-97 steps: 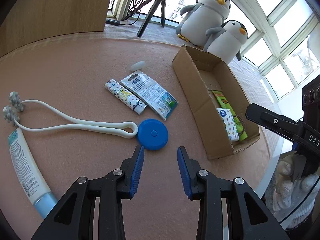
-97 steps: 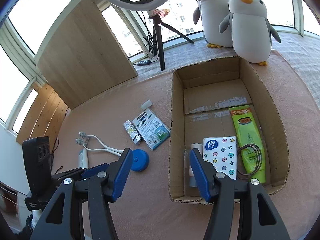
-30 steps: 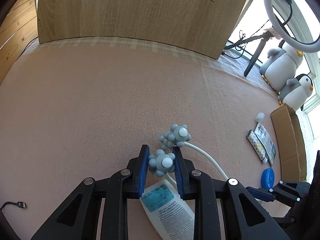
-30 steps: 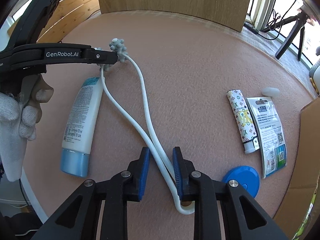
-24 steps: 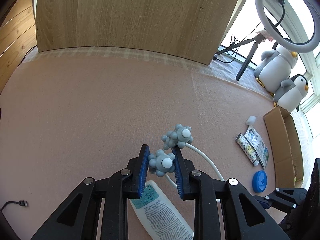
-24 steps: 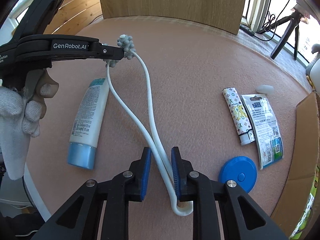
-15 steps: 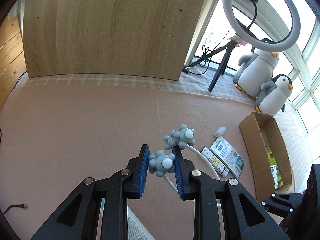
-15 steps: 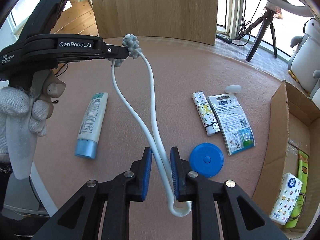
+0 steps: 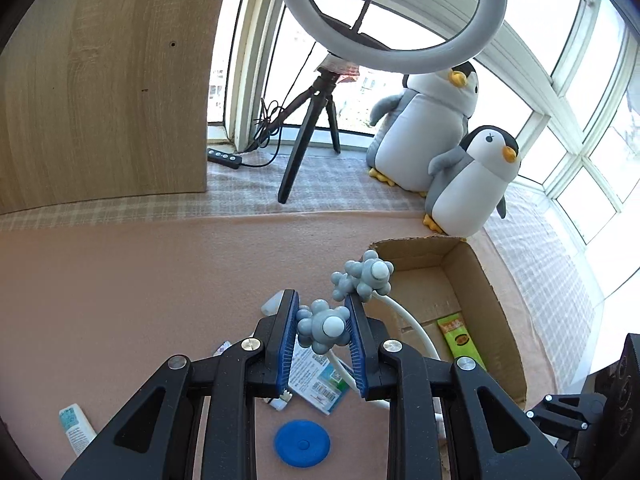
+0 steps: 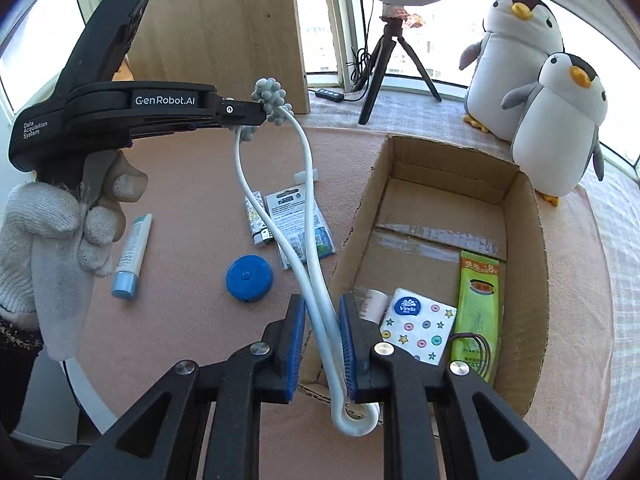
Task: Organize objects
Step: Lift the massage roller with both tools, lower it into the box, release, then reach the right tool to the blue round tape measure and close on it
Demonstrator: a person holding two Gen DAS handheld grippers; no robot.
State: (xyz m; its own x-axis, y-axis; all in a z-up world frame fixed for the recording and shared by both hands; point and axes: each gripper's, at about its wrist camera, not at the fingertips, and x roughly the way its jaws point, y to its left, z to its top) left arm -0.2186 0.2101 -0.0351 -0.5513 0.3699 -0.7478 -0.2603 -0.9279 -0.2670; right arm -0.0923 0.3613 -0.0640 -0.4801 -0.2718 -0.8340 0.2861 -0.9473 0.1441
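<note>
- My left gripper (image 9: pixel 323 330) is clamped on one knobbly grey head of the massager (image 10: pixel 308 240); the second head (image 9: pixel 366 276) sits free just beyond my right-hand finger.
- My right gripper (image 10: pixel 319 334) pinches the massager's two white stems near their looped end (image 10: pixel 356 420), which curls out below the pads.
- Between my grippers the massager hangs in the air, clear of the pink mat (image 10: pixel 180 320), its stems crossing above the near left wall of the box (image 10: pixel 524 240).
- In the box lie a tissue pack (image 10: pixel 416 330), a green packet (image 10: pixel 478 304) and a dark hair tie (image 10: pixel 474 354).
- On the mat left of the box lie a blue disc (image 10: pixel 249 279), a sachet (image 10: pixel 298 228), a patterned tube (image 10: pixel 256 220) and a white tube (image 10: pixel 132 258).
- Two plush penguins (image 10: pixel 556 120) stand behind the box.
</note>
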